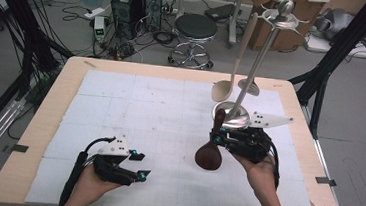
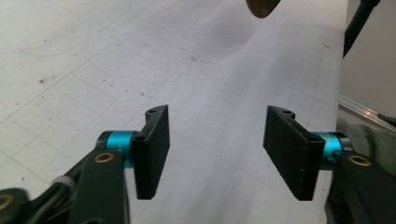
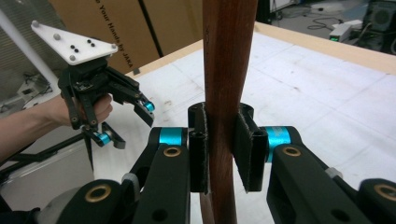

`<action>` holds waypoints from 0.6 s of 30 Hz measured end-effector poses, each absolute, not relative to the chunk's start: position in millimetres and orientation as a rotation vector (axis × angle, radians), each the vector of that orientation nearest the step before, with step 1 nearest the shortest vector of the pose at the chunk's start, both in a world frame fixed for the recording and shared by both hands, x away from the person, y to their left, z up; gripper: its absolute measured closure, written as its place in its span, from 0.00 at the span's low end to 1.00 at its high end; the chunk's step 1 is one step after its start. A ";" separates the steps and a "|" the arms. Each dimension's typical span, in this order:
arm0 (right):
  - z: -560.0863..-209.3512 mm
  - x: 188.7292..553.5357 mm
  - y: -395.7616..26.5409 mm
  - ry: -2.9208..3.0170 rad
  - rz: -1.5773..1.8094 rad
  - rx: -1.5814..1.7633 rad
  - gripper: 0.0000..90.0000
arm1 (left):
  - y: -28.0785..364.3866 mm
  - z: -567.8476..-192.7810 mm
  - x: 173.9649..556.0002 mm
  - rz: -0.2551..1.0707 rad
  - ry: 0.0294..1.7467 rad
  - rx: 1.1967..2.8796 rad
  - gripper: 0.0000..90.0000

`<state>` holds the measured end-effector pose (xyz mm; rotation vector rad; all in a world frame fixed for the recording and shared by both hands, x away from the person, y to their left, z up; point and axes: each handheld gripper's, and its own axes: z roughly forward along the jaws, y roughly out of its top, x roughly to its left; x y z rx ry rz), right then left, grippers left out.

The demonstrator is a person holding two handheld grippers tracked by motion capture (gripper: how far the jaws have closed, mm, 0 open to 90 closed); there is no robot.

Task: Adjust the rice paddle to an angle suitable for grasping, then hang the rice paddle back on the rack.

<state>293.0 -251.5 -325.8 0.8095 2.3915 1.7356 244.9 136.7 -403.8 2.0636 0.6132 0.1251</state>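
Looking along two black pads (image 2: 152, 149) standing apart over the white gridded mat (image 2: 93, 70), nothing between them; brown spoon bowl (image 2: 263, 6) peeking in at top edge.

Dark wooden spoon (image 1: 209, 153), bowl down, above table

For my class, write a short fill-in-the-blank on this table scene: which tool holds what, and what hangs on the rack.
1. The right tool is shut on the handle of a dark wooden ____.
2. The left tool stands ____, with nothing between its pads.
3. A pale spoon hangs from the metal ____, which stands on the far right part of the table.

Missing words: spoon; open; rack
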 end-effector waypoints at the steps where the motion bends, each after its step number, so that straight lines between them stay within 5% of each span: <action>1: -324.8 293.2 -254.0 2.385 1.735 0.820 0.86 | 137.9 -403.8 245.1 0.129 0.619 2.066 0.41; 18: -302.4 303.1 -282.1 2.323 1.723 0.843 0.86 | 148.1 -405.2 246.8 0.146 0.667 2.039 0.26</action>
